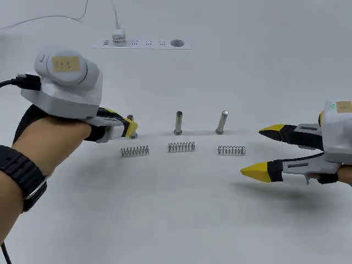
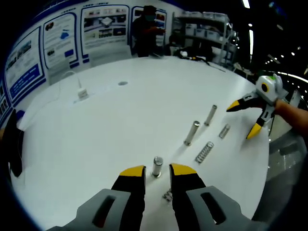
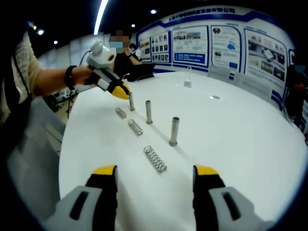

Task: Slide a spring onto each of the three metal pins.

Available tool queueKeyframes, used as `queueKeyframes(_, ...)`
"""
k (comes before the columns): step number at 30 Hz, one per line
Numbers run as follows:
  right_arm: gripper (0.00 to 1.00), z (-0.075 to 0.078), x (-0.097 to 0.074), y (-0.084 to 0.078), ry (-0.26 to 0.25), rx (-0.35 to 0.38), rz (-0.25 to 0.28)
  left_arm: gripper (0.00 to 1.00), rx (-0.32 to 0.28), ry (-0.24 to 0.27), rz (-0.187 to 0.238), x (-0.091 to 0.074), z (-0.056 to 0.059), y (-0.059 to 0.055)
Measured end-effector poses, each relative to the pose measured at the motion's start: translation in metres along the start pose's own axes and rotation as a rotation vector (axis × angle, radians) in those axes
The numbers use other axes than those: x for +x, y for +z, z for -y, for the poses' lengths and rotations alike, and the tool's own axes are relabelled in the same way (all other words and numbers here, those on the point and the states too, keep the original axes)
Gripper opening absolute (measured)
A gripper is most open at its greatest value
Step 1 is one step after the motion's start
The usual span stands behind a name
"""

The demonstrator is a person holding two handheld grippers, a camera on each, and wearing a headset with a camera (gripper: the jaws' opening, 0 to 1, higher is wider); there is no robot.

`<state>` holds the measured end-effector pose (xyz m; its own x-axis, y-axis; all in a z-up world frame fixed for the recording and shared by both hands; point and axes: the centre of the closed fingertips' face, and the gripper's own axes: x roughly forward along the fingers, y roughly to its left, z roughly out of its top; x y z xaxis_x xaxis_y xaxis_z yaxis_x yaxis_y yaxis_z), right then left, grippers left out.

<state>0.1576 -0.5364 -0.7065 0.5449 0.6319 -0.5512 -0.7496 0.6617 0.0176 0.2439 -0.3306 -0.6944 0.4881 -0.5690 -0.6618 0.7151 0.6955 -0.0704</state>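
I had not done any part of the job yet. All three pins stood up straight in a row on the white table (image 1: 176, 220): the left pin (image 1: 131, 117), the middle pin (image 1: 179, 122) and the right pin (image 1: 221, 121). Each pin was bare, with no spring on it.

The three springs lay flat on the table, one just in front of each pin: the left spring (image 1: 135, 150), the middle spring (image 1: 181, 147) and the right spring (image 1: 231, 149). None of them touched a pin, and neither gripper held one.

My left gripper (image 2: 157, 169) was right at the left pin. In the left gripper view its jaws had a small gap between them, and the pin stood just past the tips. The jaws held nothing. I could not tell if they touched the pin.

My right gripper (image 1: 251, 151) was off to the right, near the right spring but apart from it. Its jaws were spread wide and held nothing.

So I thought all three springs were left to do. Each one needed to be picked up, turned to stand up, and slid down over its pin.
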Motion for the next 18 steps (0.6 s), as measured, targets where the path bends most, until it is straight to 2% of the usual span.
queueKeyframes(12, 0.65, 0.000, 0.000, -0.001, -0.003, 0.005, 0.000, 0.27, 0.018, -0.053, 0.037, -0.008, 0.005, -0.011)
queueKeyframes(18, 0.65, 0.000, 0.000, -0.002, -0.002, 0.006, -0.002, 0.29, 0.055, -0.107, 0.062, -0.013, 0.014, -0.015)
